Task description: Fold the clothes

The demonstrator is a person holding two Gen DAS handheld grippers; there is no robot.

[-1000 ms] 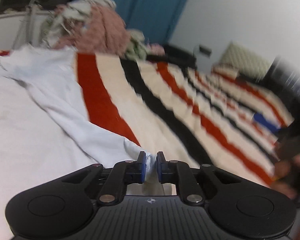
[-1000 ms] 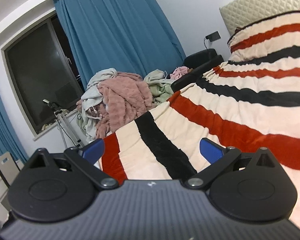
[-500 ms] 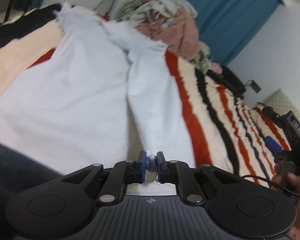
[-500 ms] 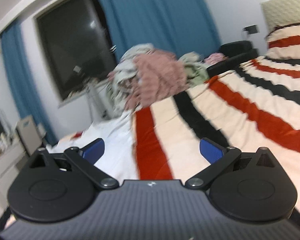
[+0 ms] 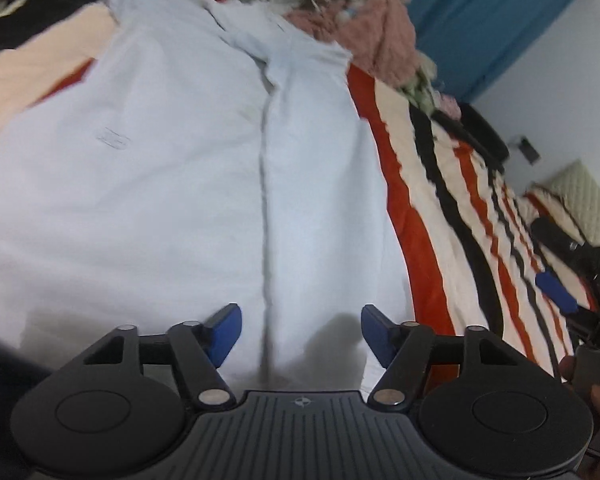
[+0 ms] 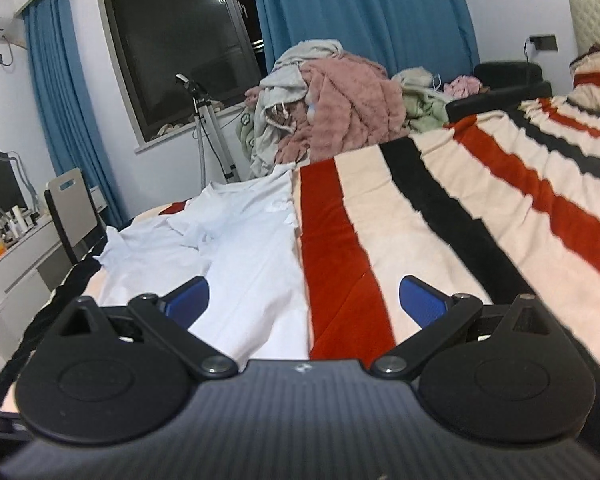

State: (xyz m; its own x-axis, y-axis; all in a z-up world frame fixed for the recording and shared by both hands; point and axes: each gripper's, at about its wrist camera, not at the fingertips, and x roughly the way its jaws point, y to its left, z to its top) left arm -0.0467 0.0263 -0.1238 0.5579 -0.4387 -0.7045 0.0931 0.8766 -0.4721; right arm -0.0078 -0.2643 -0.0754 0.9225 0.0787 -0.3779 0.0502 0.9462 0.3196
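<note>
The white shirt (image 5: pixel 188 184) is laid flat on the striped blanket (image 6: pixel 480 216). Left gripper (image 5: pixel 300 330) is held wide apart over it, nothing pinched. Right gripper (image 6: pixel 304 300) is spread too, empty.

This is a home bedroom: a bed under a striped blanket (image 6: pixel 480 216) with a quilted headboard (image 6: pixel 594 20), blue curtains (image 6: pixel 360 20) around a dark window (image 6: pixel 180 40), a heap of laundry (image 6: pixel 332 100) beyond the bed, and a dressing table (image 6: pixel 16 248) with a mirror (image 6: pixel 4 184).

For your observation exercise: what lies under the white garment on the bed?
The white garment lies flat on a striped blanket with red, black and cream bands, visible beside it. Anything between garment and blanket is covered and cannot be seen.
</note>
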